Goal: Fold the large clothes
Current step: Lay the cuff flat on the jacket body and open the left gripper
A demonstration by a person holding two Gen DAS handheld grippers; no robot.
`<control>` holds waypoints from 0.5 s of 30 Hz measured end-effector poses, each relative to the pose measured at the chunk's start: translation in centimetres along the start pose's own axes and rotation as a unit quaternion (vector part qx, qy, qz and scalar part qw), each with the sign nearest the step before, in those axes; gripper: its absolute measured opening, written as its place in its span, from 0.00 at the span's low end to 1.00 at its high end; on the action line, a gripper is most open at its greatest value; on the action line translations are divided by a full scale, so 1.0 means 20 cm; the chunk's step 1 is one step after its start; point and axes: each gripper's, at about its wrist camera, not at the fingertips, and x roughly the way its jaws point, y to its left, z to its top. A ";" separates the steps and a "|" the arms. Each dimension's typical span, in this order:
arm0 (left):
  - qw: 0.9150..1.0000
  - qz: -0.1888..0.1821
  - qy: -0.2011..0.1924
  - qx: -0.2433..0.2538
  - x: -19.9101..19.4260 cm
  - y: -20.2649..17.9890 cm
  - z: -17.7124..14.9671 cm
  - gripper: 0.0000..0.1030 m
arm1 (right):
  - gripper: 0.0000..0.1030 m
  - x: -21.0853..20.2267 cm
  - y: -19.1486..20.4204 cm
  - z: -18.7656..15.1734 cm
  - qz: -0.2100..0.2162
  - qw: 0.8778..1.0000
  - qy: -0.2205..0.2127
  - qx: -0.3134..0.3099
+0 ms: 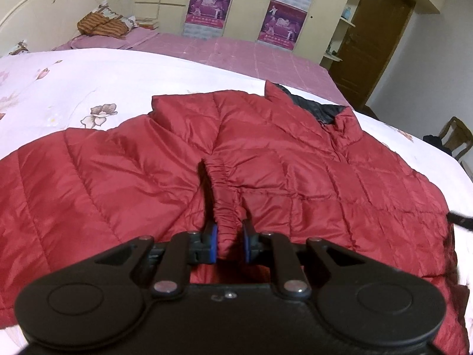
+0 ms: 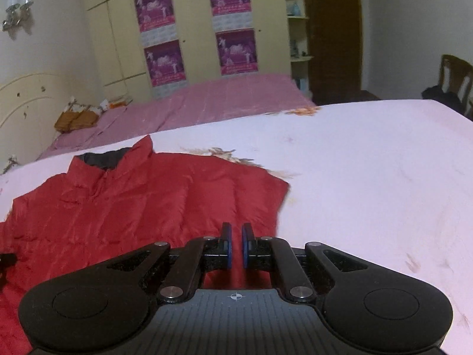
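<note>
Pinched in my left gripper [image 1: 230, 244], the slick elastic sleeve cuff [image 1: 222, 195] could slide free. Right gripper [image 2: 235, 244], pressed together and empty, might snag the red puffer jacket [image 2: 124, 207] just ahead.

item: red quilted puffer jacket [image 1: 295, 153] | lining: dark at collar | pose: spread flat, front up | sleeve: folded across body, elastic cuff [image 1: 226, 207] raised | place: on bed

Your left gripper [image 1: 231, 244] and right gripper [image 2: 235, 244] are matte black, with blue pads, silver rivets, round side discs; the right has a crosshair mark.
</note>
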 end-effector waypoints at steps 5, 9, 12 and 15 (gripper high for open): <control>1.000 0.000 -0.001 -0.002 0.01 0.01 -0.02 0.15 | 0.06 0.13 -0.03 -0.09 -0.019 0.999 0.035 -0.008; 1.000 0.006 0.002 0.011 -0.04 0.01 0.01 0.25 | 0.06 0.07 -0.04 -0.07 -0.012 1.000 0.020 0.002; 0.998 0.035 -0.040 0.027 -0.14 0.01 0.06 0.35 | 0.06 -0.02 -0.05 -0.03 -0.012 1.000 -0.019 -0.009; 0.998 0.021 -0.056 0.022 -0.10 -0.02 0.16 0.36 | 0.06 0.02 -0.06 0.06 -0.012 1.000 -0.025 -0.012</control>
